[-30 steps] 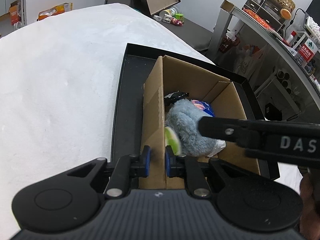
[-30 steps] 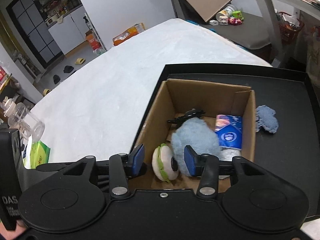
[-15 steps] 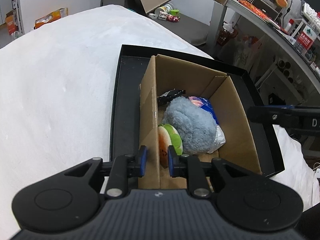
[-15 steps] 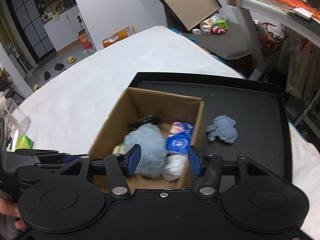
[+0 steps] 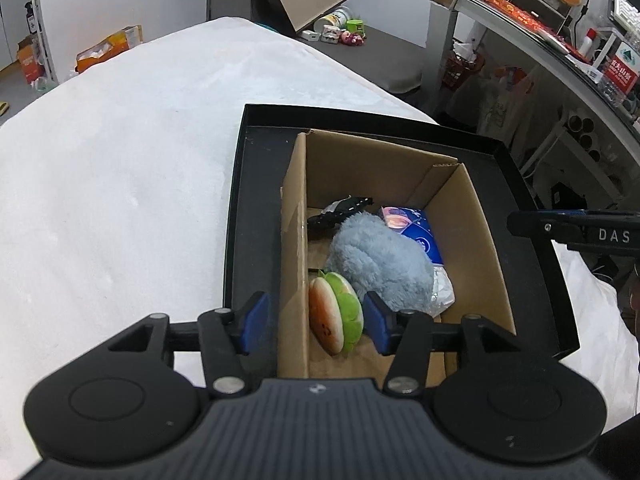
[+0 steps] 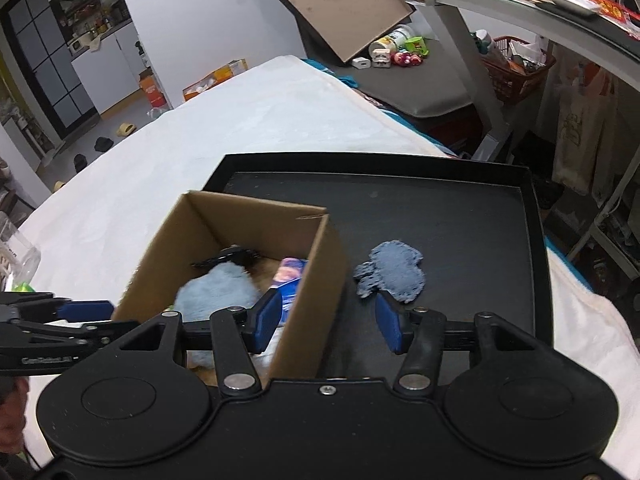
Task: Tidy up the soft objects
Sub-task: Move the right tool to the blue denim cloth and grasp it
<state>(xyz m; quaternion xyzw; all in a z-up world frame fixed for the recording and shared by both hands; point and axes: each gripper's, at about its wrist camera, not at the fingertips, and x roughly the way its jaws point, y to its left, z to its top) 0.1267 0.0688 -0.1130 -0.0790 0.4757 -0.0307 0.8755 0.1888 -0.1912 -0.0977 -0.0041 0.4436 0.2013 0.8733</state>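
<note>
A cardboard box (image 5: 472, 216) stands in a black tray (image 5: 240, 208). It holds a soft burger toy (image 5: 334, 312), a grey-blue plush (image 5: 380, 260), a blue tissue pack (image 5: 416, 232) and a black item (image 5: 340, 210). My left gripper (image 5: 312, 322) is open, its fingers either side of the box's left wall, the burger between them. My right gripper (image 6: 326, 320) is open and empty, astride the box's right wall (image 6: 316, 280). A blue-grey cloth (image 6: 392, 272) lies on the tray (image 6: 460, 208) just beyond its right finger.
The tray sits on a white bedcover (image 5: 120, 168). A grey bench with small toys (image 6: 400, 56) and a tilted cardboard lid (image 6: 344, 0) stand behind. A desk with shelves (image 5: 560, 40) is at the right.
My left gripper has opened from its shut grip on the box's left wall. My right gripper has swung right, off the burger and plush, towards the cloth.
</note>
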